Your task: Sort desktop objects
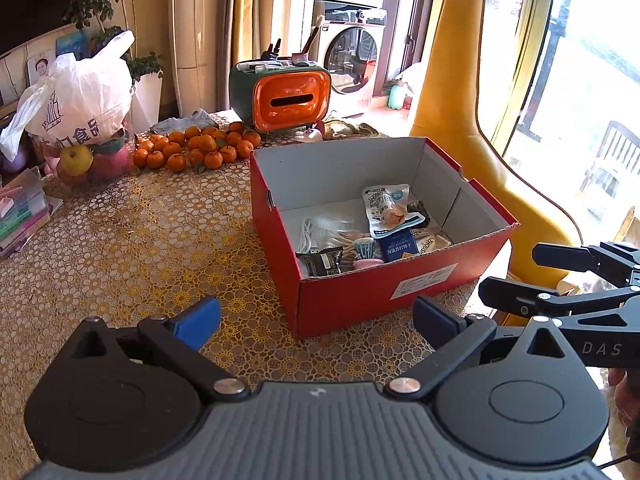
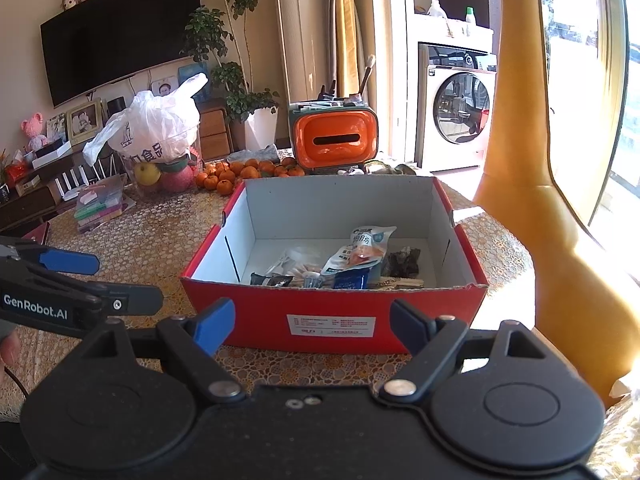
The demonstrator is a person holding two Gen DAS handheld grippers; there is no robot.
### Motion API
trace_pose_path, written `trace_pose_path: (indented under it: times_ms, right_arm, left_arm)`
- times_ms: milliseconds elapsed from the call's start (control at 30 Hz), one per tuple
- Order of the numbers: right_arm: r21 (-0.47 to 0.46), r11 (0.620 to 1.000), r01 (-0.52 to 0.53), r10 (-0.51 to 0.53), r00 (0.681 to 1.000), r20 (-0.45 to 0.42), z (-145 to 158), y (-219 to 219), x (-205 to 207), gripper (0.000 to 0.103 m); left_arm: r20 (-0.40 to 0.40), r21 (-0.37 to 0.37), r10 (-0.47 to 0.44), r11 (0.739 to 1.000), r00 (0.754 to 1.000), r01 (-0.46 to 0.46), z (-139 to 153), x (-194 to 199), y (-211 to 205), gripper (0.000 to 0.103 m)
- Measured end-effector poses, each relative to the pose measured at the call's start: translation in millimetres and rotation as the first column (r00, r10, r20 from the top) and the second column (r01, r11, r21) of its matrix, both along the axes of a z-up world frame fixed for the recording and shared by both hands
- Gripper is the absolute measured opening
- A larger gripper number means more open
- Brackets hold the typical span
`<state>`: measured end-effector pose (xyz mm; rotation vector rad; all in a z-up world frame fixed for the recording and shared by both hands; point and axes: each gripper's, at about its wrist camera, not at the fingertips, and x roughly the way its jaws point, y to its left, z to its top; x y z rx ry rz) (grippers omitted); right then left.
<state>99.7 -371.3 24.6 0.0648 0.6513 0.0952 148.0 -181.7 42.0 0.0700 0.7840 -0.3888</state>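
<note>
While both claws hang spread and empty, the red cardboard box point(image 2: 332, 320) sits on the lace-covered worktop point(image 1: 140, 240).
Left claw point(image 1: 316, 316) and right claw point(image 2: 312, 326) hover before it; snack packets point(image 1: 390, 210) lie inside.

The left gripper point(image 1: 316, 316) hung tilted downward, its blue-padded fingers point(image 1: 198, 322) spread wide with nothing between them. The right gripper point(image 2: 312, 326) sat just beside it at much the same downward slant, its jaws likewise parted and bare. Each showed at the edge of the other's view, side on, fingers apart. A bit of the person's hand point(image 1: 624, 396) gripped the right tool from below; the fingertips point(image 2: 9, 350) of the other hand showed under the left one.
</note>
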Motion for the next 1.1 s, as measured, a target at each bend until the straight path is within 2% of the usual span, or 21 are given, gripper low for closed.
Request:
trace_pose_path:
  times_ms: [267,667,1100]
  right_arm:
    - [0.026,1.0,-0.006,0.006,1.0,-0.006,1.0,0.4,-7.5,0.085]
    - [0.009,1.0,0.011,-0.011,1.0,-0.013,-2.3,0.6,-21.7,0.085]
    - [0.003,1.0,0.004,-0.004,1.0,-0.015,-3.8,4.9,-26.0,0.085]
  left_arm:
    - [0.006,0.007,-0.006,1.0,1.0,0.006,0.1,-10.5,-2.3,0.103]
    - [-0.001,0.002,0.011,1.0,1.0,-0.011,-0.8,-20.8,3.1,0.103]
    - [0.001,0.008,-0.014,1.0,1.0,0.014,-6.2,-26.2,0.8,0.103]
